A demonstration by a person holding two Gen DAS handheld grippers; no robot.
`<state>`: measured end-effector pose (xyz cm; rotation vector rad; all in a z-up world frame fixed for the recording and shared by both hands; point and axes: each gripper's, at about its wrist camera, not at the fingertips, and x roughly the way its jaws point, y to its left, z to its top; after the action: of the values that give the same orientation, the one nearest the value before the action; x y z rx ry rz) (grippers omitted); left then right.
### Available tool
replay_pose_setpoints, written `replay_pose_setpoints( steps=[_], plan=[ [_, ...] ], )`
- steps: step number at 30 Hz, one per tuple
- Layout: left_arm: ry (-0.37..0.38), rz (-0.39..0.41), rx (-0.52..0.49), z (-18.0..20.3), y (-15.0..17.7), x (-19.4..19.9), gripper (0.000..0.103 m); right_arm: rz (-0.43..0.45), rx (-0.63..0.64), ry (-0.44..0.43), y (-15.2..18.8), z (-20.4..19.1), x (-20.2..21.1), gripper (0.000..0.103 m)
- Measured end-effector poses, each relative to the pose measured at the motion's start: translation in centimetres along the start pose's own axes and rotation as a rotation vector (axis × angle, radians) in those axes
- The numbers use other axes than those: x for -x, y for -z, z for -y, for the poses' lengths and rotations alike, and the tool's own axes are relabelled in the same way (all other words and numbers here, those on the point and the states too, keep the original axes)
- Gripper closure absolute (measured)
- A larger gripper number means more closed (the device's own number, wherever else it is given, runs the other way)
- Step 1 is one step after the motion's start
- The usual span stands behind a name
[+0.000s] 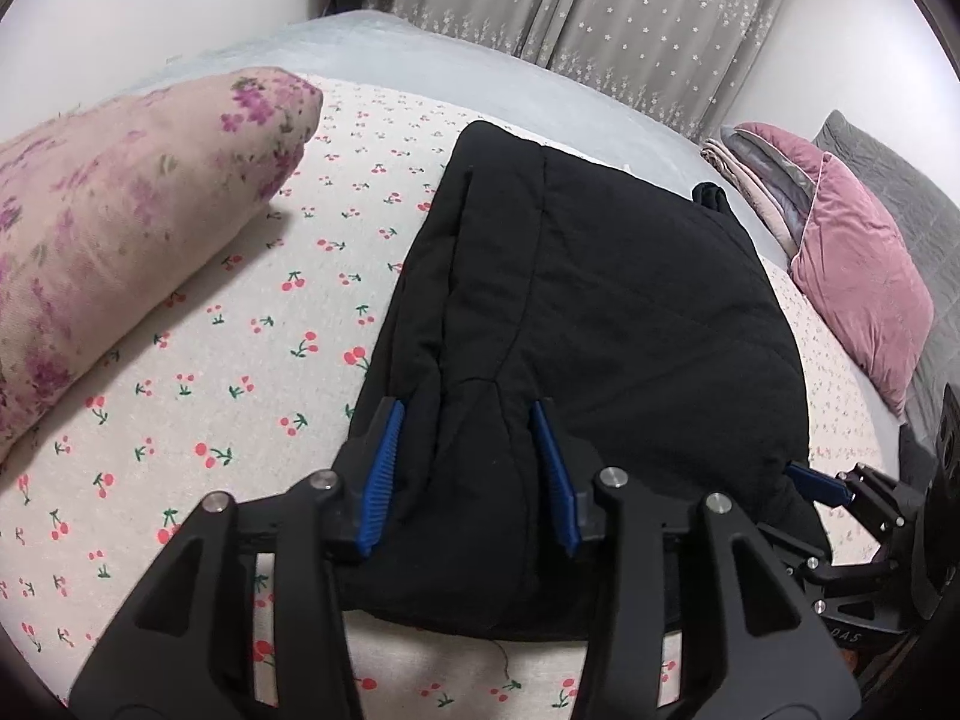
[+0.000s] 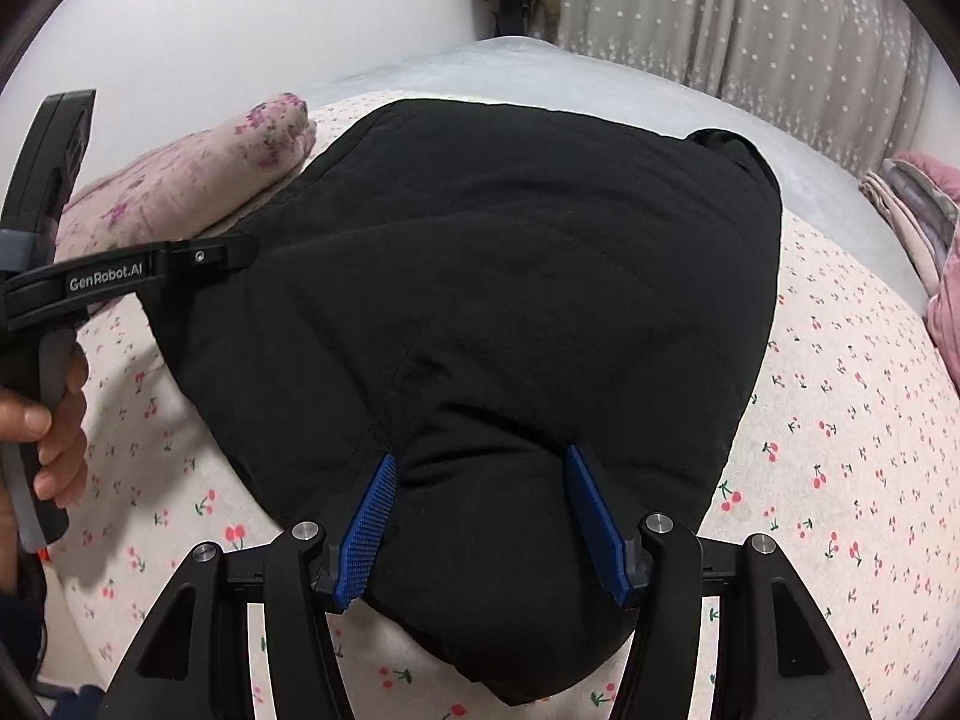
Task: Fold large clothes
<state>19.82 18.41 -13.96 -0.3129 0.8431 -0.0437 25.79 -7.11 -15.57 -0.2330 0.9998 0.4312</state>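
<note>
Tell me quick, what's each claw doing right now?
Left claw: closed on a bunched fold of the black jacket.
Right claw: closed on the jacket's thick near edge.

item: black padded jacket point(image 1: 600, 312) | look: quilted, matte, stitched seams | state: folded into a thick bundle, near edge bunched up | pose: flat, long axis from 6 to 12 o'clock | place: on the cherry-print bed sheet point(image 1: 240, 312), far corner at 1 o'clock on grey cover

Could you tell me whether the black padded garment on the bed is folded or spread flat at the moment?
Folded. The black padded garment lies on the cherry-print sheet as a thick, compact bundle with doubled layers at its near edge.
</note>
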Motion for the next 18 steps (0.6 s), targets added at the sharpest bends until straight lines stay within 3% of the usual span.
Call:
replay_pose_setpoints(
  steps=[4, 7, 12, 16, 18],
  plan=[
    [0.026, -0.04, 0.028, -0.2, -0.9, 0.9, 0.051, -0.001, -0.026, -0.013, -0.3, 0.6, 0.9, 0.042],
    [0.0, -0.032, 0.016, 0.4, -2.0, 2.8, 0.051, 0.003, -0.059, -0.049, -1.5, 1.5, 2.8, 0.042],
    [0.018, 0.042, -0.024, 2.4, -5.2, 5.9, 0.049, 0.145, -0.166, -0.095, -5.2, 5.4, 7.3, 0.042],
    [0.047, 0.001, -0.043, 4.5, -8.8, 4.2, 0.043, 0.156, -0.252, -0.111, -9.3, 8.9, 6.7, 0.042],
    [-0.02, -0.046, -0.061, 5.5, -10.5, 1.4, 0.043, 0.138, -0.298, -0.103, -11.2, 10.3, 5.5, 0.042]
  ],
)
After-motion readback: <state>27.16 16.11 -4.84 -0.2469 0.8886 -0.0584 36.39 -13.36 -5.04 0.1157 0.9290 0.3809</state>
